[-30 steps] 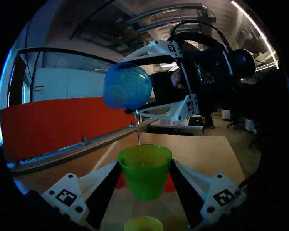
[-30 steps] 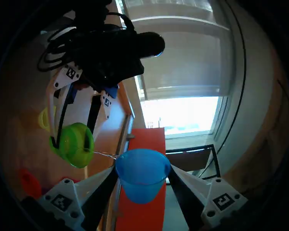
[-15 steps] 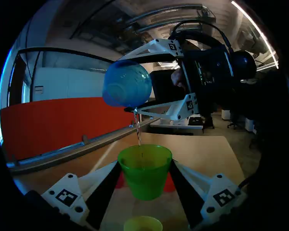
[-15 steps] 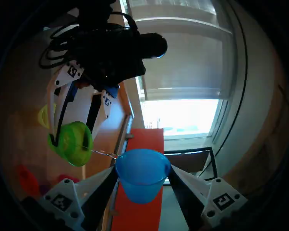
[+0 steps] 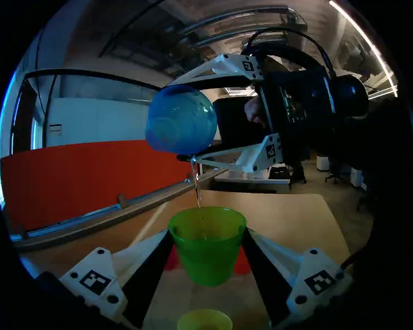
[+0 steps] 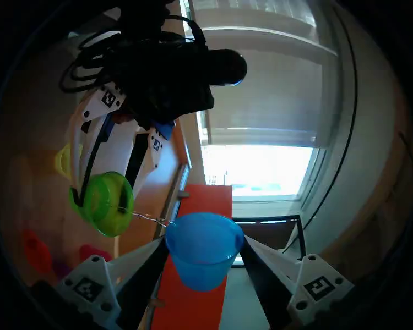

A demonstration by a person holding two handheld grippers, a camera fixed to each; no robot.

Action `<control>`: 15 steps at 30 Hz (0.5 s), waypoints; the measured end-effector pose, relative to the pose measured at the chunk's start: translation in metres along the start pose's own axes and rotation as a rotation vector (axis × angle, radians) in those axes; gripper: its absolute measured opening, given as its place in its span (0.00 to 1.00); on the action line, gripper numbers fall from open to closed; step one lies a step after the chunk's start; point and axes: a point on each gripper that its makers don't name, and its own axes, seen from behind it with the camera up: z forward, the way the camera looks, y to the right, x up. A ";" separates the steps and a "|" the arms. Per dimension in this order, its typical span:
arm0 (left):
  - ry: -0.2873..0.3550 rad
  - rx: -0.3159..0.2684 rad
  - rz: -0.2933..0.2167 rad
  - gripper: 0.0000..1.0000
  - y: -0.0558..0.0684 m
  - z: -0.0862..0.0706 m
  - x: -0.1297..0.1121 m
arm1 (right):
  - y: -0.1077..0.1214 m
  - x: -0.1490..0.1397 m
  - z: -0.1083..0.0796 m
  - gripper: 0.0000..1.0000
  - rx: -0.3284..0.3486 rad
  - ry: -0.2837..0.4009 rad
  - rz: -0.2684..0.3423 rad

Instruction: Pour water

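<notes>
Blue cup (image 5: 180,121) sits upper centre of the left gripper view, tipped on its side with its long axis near level. A thin water stream (image 5: 196,190) leaves the lowest point of its rim. Right claw (image 6: 204,253) is clamped on it, one finger each side.

Green cup (image 5: 207,245) is at lower centre, upright with its mouth up, directly under the stream. Left claw (image 5: 206,242) is clamped on it above the surface (image 5: 283,217). Yellow cup (image 5: 205,320) at bottom edge.

Versus 0.5 s ago: stream continues, blue cup marginally further left, green cup unmoved.
</notes>
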 end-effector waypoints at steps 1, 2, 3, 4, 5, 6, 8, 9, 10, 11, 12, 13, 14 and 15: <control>0.000 0.000 0.001 0.86 0.000 0.000 0.000 | 0.000 0.000 0.000 0.90 0.000 0.000 -0.001; -0.001 -0.001 0.003 0.86 0.000 0.000 0.001 | 0.000 0.000 0.000 0.90 -0.001 -0.001 -0.003; -0.001 -0.001 0.004 0.86 0.001 0.000 0.001 | 0.000 0.001 -0.001 0.90 -0.002 -0.001 -0.004; -0.001 -0.001 0.004 0.86 0.001 0.000 0.001 | 0.000 0.001 -0.001 0.90 -0.001 -0.001 -0.004; 0.000 -0.001 0.004 0.86 0.001 0.000 0.001 | 0.000 0.002 -0.001 0.90 -0.001 0.000 -0.004; 0.000 -0.001 0.004 0.86 0.000 -0.001 0.002 | -0.001 0.002 -0.001 0.90 -0.001 0.000 -0.003; 0.001 -0.001 0.003 0.86 0.001 -0.001 0.001 | 0.000 0.002 -0.002 0.91 -0.003 0.000 -0.003; 0.001 -0.002 0.002 0.86 0.001 0.000 0.001 | 0.000 0.003 -0.002 0.91 -0.004 0.001 -0.003; 0.001 -0.001 0.002 0.86 0.001 0.000 0.001 | 0.000 0.003 -0.002 0.91 -0.004 0.001 -0.006; 0.001 -0.001 0.003 0.86 0.001 0.000 0.002 | 0.000 0.003 -0.002 0.91 -0.004 0.002 -0.008; 0.000 -0.001 0.004 0.86 0.001 0.000 0.002 | 0.000 0.004 -0.003 0.91 -0.005 0.003 -0.011; 0.000 -0.002 0.005 0.86 0.001 0.000 0.002 | -0.001 0.004 -0.003 0.90 -0.003 0.003 -0.013; 0.000 -0.002 0.006 0.86 0.001 0.000 0.002 | -0.001 0.004 -0.003 0.90 -0.002 0.003 -0.015; 0.000 -0.002 0.007 0.86 0.001 0.000 0.002 | -0.001 0.005 -0.003 0.90 -0.001 0.003 -0.017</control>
